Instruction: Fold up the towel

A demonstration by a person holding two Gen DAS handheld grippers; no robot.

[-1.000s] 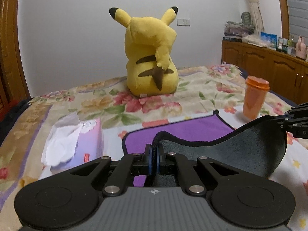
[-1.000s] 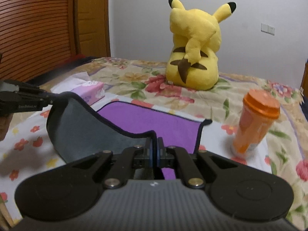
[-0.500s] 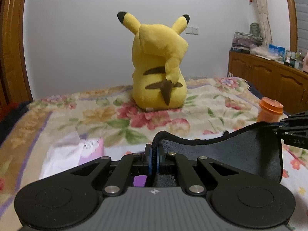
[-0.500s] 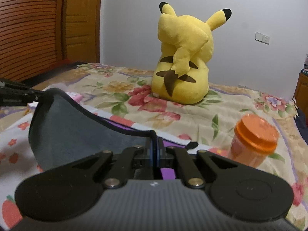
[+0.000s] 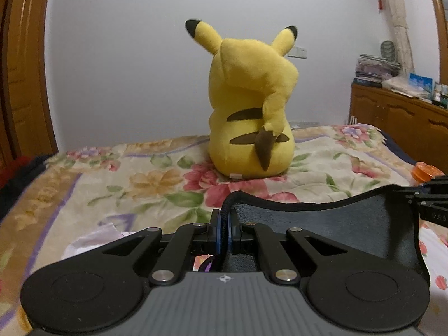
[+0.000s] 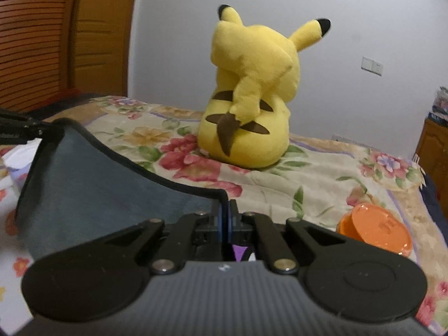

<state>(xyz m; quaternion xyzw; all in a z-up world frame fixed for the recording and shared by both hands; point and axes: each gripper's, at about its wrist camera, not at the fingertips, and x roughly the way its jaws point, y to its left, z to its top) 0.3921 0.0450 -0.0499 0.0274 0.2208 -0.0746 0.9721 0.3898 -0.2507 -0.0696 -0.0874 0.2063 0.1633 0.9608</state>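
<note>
My left tool point(image 5: 224, 224) and right tool point(image 6: 225, 218) each pinch a corner of the towel point(image 6: 98, 184), lifted grey-side-up above the floral bed point(image 5: 140, 179). Risk, I judge: carrying it forward could brush the orange cup point(image 6: 375, 232) near the bed's right edge, or a corner could slip free.

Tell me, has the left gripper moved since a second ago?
Yes. The left gripper, shut on the towel, has travelled forward toward the plush, which looms larger, while the tissue box has slid almost under it.
</note>
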